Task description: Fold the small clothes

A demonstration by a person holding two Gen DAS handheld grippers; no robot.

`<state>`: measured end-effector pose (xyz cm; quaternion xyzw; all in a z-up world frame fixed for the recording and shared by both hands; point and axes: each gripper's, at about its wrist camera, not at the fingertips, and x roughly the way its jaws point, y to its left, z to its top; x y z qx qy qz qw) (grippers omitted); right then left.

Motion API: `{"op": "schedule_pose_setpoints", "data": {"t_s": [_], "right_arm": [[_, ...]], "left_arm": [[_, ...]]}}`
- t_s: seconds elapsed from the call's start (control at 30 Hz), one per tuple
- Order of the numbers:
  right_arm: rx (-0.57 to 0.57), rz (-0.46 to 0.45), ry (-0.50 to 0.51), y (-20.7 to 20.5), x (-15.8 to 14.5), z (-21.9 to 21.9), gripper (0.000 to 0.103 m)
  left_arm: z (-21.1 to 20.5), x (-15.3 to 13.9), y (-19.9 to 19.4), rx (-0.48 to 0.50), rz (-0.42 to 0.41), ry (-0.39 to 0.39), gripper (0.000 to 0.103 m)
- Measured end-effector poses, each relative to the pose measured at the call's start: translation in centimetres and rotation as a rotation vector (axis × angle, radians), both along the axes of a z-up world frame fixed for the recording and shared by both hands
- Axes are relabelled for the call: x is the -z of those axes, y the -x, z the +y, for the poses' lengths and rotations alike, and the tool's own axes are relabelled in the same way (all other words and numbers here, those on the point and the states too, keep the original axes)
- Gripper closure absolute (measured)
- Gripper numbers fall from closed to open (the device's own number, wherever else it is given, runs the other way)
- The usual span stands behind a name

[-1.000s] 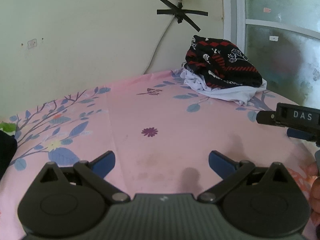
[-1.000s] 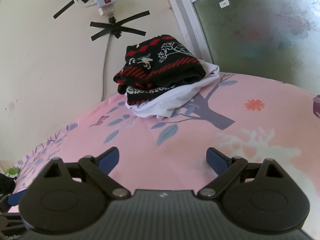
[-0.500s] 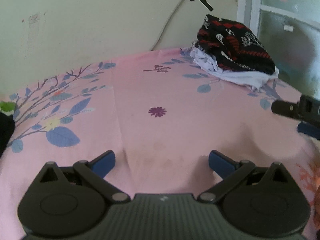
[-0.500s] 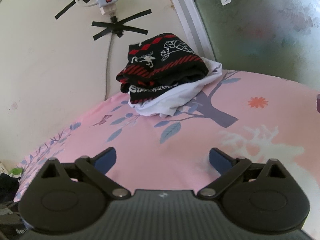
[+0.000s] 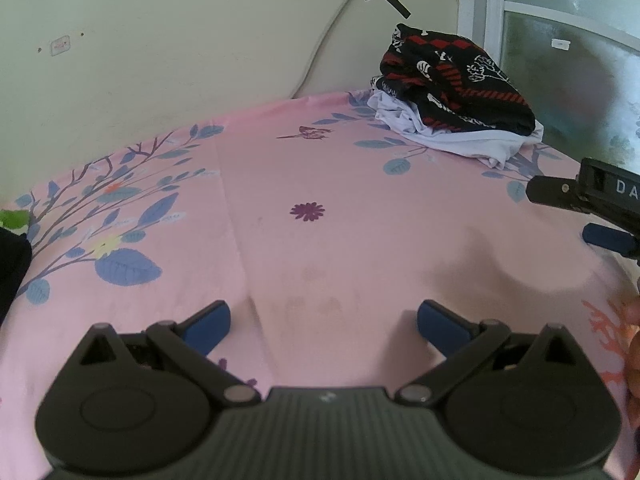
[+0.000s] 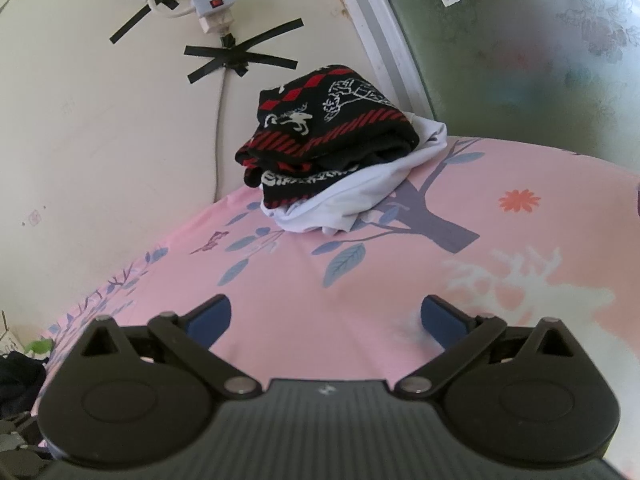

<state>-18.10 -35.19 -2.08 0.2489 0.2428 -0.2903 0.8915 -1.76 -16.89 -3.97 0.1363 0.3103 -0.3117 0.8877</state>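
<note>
while both grippers gape, folded clothes (image 6: 332,152) seemingly touch wall (image 6: 100,128)

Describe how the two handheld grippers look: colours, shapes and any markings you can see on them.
The left gripper and right gripper match: a dark grey ribbed body with a small pale logo, two round black housings with triangular cut-outs, black link arms on silver pins, and blue finger pads. In the left wrist view the right gripper's side bears white letters starting "DA". No cables or sleeves are visible.
</note>
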Motion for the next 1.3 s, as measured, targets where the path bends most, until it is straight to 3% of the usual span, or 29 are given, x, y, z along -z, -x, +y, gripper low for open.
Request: {"op": "schedule_pose_setpoints", "data": {"t_s": [0.33,0.53,0.73,0.83,1.3], "right_arm": [[-0.003,-0.001,0.001,0.1,-0.1,0.1,0.007],[-0.030,0.005,0.023,-0.1,-0.2,0.6,0.007],[-0.042,0.004,0.047,-0.2,-0.3,0.9,0.007],[-0.049,0.005,0.059,-0.3,-0.4,1.0,0.007],[-0.063,0.017,0.084,-0.5,-0.4,1.3,0.007]], "left_arm": [[0.1,0.0,0.1,0.009,0.004,-0.005,0.000],[-0.1,-0.5,-0.9,-0.051,0.000,0.003,0.000],[-1.5,-0.7,-1.9,-0.085,-0.077,-0.065,0.000],[-1.8,-0.5,-2.0,-0.084,-0.071,-0.078,0.000],[-1.3,-0.4,-2.0,-0.107,-0.066,-0.056,0.000]]}}
